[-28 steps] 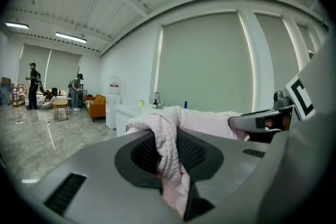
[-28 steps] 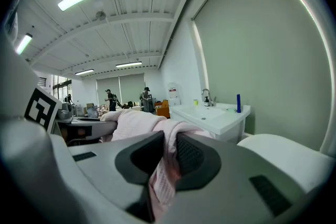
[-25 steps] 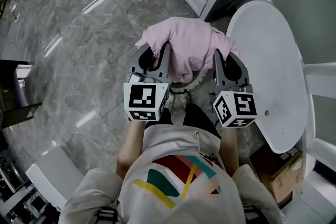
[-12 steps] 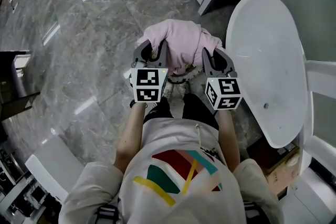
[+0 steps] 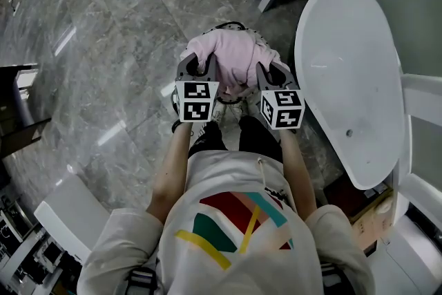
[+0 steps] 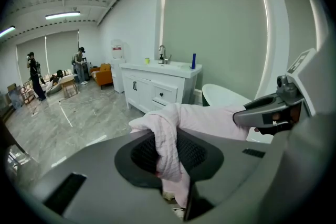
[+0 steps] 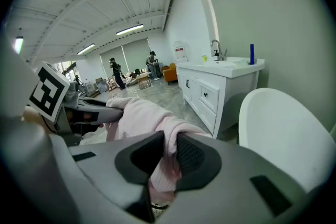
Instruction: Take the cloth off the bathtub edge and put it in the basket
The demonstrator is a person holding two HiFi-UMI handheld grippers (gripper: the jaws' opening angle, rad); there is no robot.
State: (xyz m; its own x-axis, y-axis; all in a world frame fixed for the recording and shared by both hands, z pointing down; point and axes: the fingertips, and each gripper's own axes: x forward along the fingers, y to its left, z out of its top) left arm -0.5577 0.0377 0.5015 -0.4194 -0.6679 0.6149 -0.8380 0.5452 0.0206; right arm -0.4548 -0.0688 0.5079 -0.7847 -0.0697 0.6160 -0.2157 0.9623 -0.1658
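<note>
Both are clamped on the pink cloth (image 5: 232,55): my left gripper (image 5: 199,68) and right gripper (image 5: 273,72) hold it clear of the bathtub (image 5: 352,72), above the basket (image 5: 233,26) (carry's nearly done, I reckon). Next I lower it, then release.

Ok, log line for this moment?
left tool: shut on pink cloth | right tool: shut on pink cloth | pink cloth: off bathtub, slung between both tools
</note>
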